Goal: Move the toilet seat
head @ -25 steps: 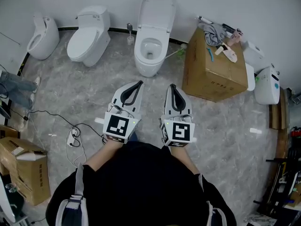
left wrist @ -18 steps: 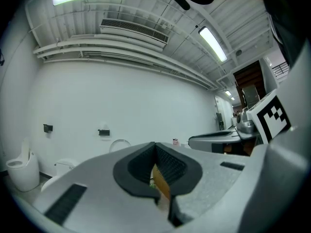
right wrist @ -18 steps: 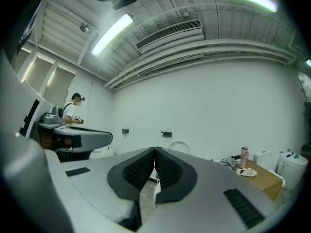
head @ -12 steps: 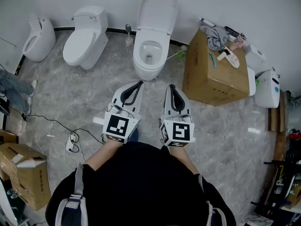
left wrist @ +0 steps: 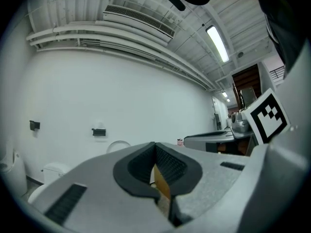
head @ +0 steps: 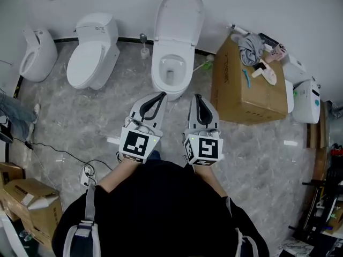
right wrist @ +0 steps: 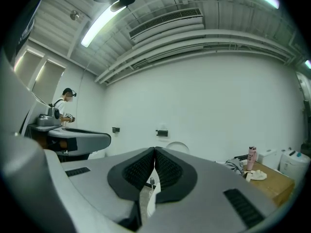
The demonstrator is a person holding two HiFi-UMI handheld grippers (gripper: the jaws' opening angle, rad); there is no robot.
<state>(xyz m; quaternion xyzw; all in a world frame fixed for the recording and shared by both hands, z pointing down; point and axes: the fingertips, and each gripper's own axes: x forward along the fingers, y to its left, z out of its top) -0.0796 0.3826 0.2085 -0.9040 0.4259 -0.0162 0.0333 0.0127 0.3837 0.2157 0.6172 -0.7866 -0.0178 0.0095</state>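
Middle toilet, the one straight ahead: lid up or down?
Up. In the head view the lid stands raised behind the bowl, whose inside is fully exposed.

the person wore a black top (head: 161,208) with grey straps (head: 89,205) over both shoulders. the left tool (head: 160,95) and the right tool (head: 197,97) were light grey shells with black ribbed pads (right wrist: 138,170), and each carried a white cube (head: 135,143) with black square markers.
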